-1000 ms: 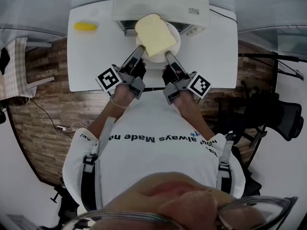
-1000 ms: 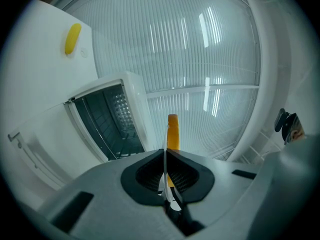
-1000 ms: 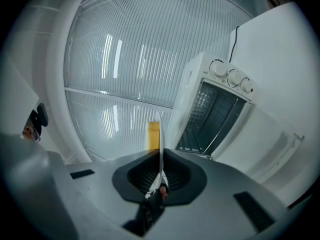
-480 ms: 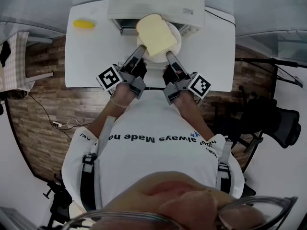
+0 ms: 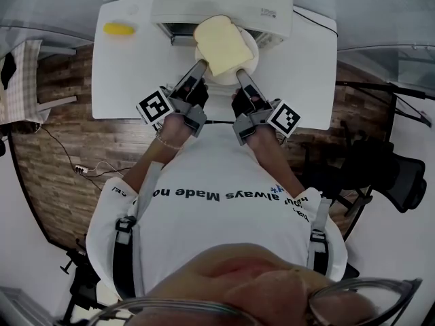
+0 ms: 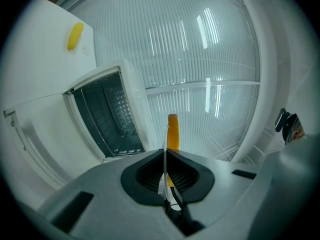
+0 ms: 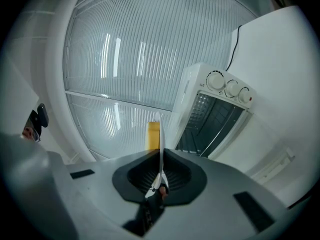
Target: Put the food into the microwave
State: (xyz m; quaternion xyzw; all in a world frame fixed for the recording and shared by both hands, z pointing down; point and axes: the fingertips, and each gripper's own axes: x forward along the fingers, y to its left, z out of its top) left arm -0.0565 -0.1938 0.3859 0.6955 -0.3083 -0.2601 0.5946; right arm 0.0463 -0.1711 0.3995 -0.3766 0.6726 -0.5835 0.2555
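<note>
A slice of bread [image 5: 221,44] lies on a white plate [image 5: 251,58] held level right at the open mouth of the white microwave [image 5: 224,2]. My left gripper [image 5: 200,67] is shut on the plate's near-left rim, my right gripper [image 5: 241,76] on its near-right rim. In the left gripper view the plate [image 6: 165,143] runs edge-on between the closed jaws of the left gripper [image 6: 165,156], the bread's crust [image 6: 173,130] just behind it and the dark microwave cavity [image 6: 107,116] to the left. The right gripper view shows the right gripper [image 7: 160,161], the plate [image 7: 159,134], the bread [image 7: 152,134] and the microwave [image 7: 215,115] the same way.
The microwave stands at the back of a white table [image 5: 129,80]. A small yellow item [image 5: 119,28] lies at the table's far left corner, also in the left gripper view [image 6: 75,35]. The microwave's knobs [image 7: 227,87] sit on its right side. Wooden floor surrounds the table.
Both grippers have carried the plate and bread a little further forward, so the bread's far edge now reaches the microwave's opening.
</note>
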